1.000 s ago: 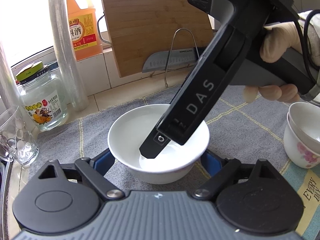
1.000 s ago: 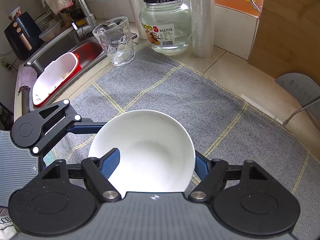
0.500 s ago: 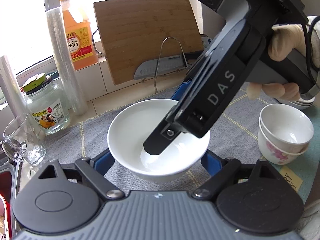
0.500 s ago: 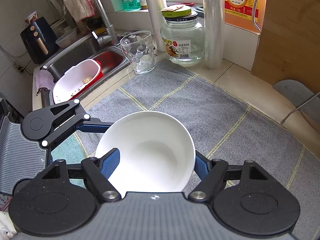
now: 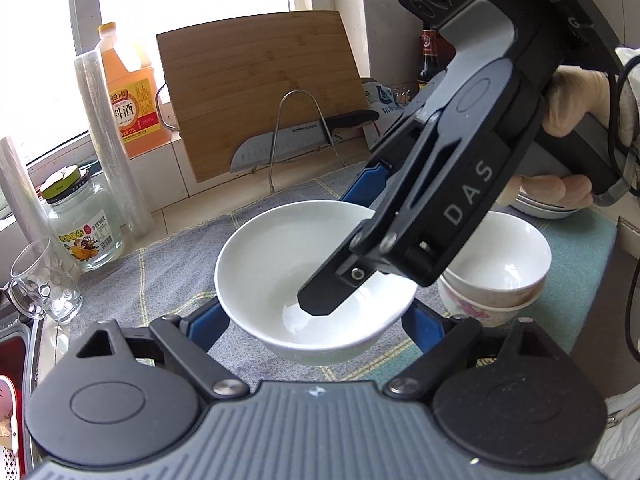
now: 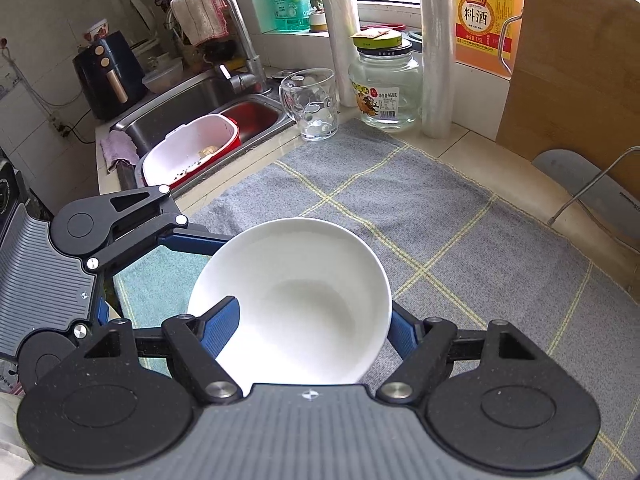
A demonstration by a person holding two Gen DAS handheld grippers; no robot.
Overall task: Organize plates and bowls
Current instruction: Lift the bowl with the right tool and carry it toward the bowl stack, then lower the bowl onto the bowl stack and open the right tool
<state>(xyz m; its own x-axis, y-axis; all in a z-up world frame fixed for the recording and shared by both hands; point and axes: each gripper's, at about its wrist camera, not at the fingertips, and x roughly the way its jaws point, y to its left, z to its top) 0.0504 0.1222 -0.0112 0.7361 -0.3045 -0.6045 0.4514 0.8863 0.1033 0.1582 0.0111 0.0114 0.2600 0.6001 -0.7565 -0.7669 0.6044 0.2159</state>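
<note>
A plain white bowl hangs a little above the grey checked cloth, held by both grippers. My left gripper is shut on it, a blue pad pressing on each outer side. My right gripper is shut on it too: one finger reaches down inside the bowl and the other stands outside its wall. Two stacked bowls with a pink flower pattern stand to the right on the cloth. Behind the hand at the far right is a stack of plates.
Along the back stand a glass mug, a glass jar, a cling-film roll, an orange bottle, a wooden cutting board and a knife on a wire rack. A sink holding a white colander lies to the left.
Both grippers have risen and pulled back together with the white bowl between them. The flowered bowls have come fully into the left wrist view, and more of the sink shows in the right wrist view.
</note>
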